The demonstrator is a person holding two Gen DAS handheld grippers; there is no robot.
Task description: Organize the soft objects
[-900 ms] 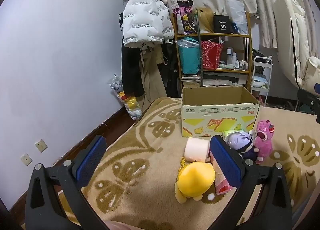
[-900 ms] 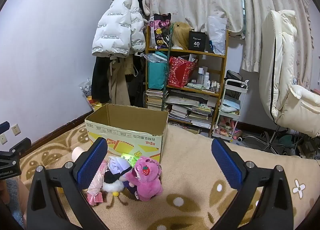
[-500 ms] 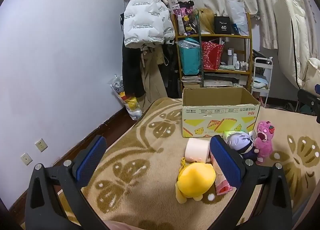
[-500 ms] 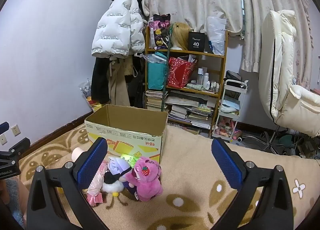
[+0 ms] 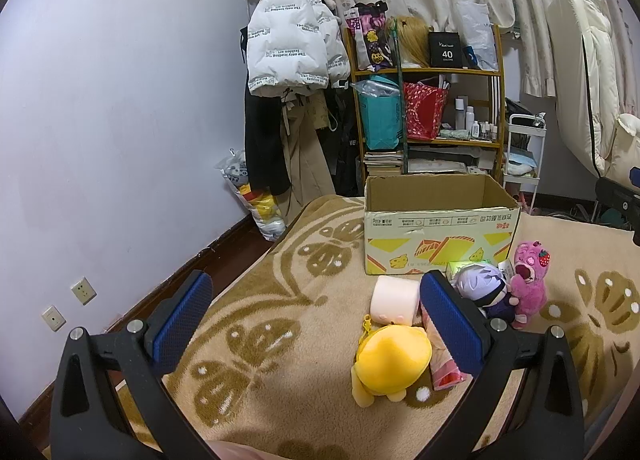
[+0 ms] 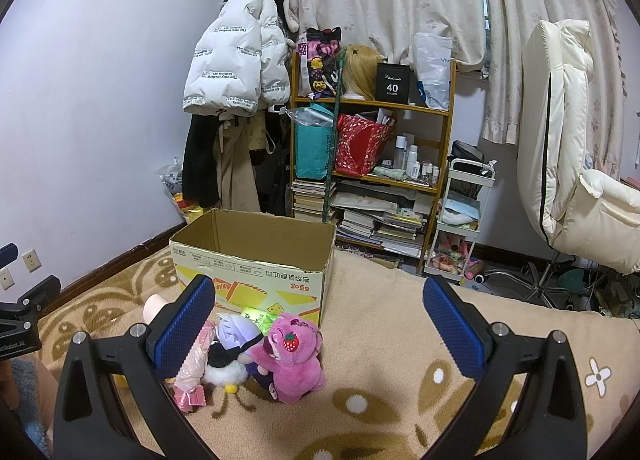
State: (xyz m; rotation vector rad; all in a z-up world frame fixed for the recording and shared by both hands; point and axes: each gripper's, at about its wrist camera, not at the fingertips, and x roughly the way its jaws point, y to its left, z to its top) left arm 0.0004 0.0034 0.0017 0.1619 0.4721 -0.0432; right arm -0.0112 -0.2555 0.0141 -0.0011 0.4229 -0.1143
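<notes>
**Readable text in the room**

White puffer jacket (image 6: 236, 76) — repeated black print "The only leading fashion art", some lines upside down. Black box (image 6: 393, 83) on the top shelf — big "40", smaller line under it too tiny to read. Cardboard box (image 5: 440, 236) — red and black Chinese characters printed upside down along the top edge, not legible. Black gear at the left edge of the right wrist view (image 6: 18, 334) — partial white lettering ending "Robot.AI". White plastic bag (image 6: 434, 76) on the shelf — blue letters, unreadable.

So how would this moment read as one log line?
left tongs: open, empty | right tongs: open, empty | plush toys: on blanket beside cardboard box | nothing picked up yet
</notes>
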